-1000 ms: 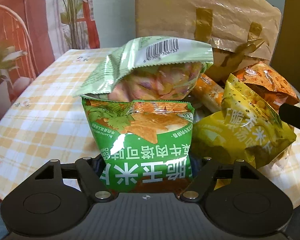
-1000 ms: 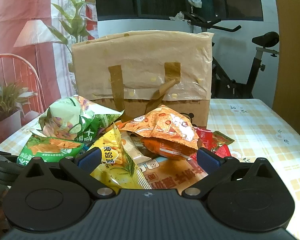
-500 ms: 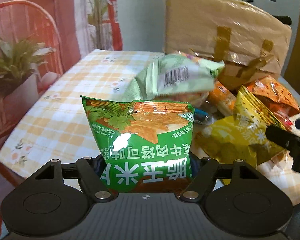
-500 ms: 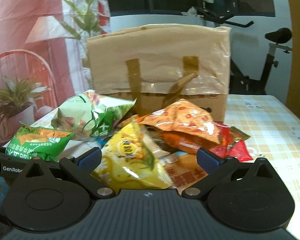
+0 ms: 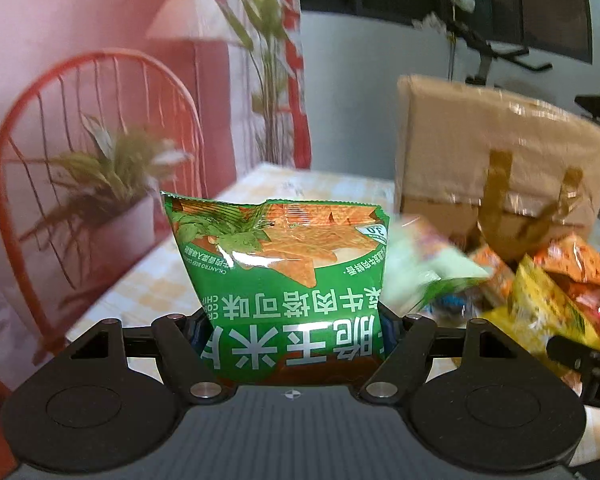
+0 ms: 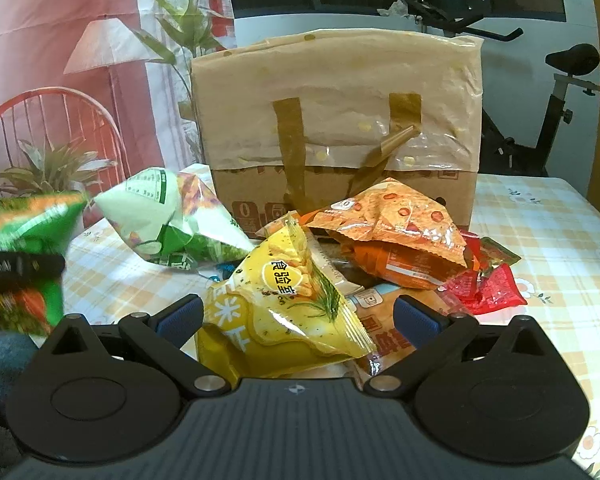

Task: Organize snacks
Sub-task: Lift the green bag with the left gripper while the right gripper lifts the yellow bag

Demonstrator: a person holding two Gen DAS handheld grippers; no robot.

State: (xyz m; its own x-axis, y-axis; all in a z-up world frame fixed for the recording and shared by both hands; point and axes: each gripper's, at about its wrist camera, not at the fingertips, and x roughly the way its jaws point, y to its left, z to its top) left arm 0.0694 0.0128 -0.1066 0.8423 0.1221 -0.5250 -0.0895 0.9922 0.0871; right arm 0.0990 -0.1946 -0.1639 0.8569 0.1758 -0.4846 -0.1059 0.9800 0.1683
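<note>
My left gripper (image 5: 296, 320) is shut on a green corn-chip bag (image 5: 284, 280), which it holds upright and clear of the table. The right wrist view shows that bag (image 6: 24, 240) at the far left. A yellow snack bag (image 6: 284, 308) lies between the wide-apart fingers of my right gripper (image 6: 298, 314), which is open; the right pad (image 6: 416, 314) stands clear of it. Behind it lie a pale green bag (image 6: 172, 220), an orange bag (image 6: 392, 220) and red packets (image 6: 488, 284). A tall brown tote bag (image 6: 336, 120) stands at the back of the pile.
The snacks rest on a table with a yellow checked cloth (image 6: 540, 240). A red chair (image 5: 80, 120) and a potted plant (image 5: 112, 176) stand past the table's left edge. An exercise bike (image 6: 556, 92) is behind the tote.
My left gripper has risen and swung left with the green bag. The pale green bag that leaned over it has slid down beside the pile. The yellow bag now looms larger between the right fingers.
</note>
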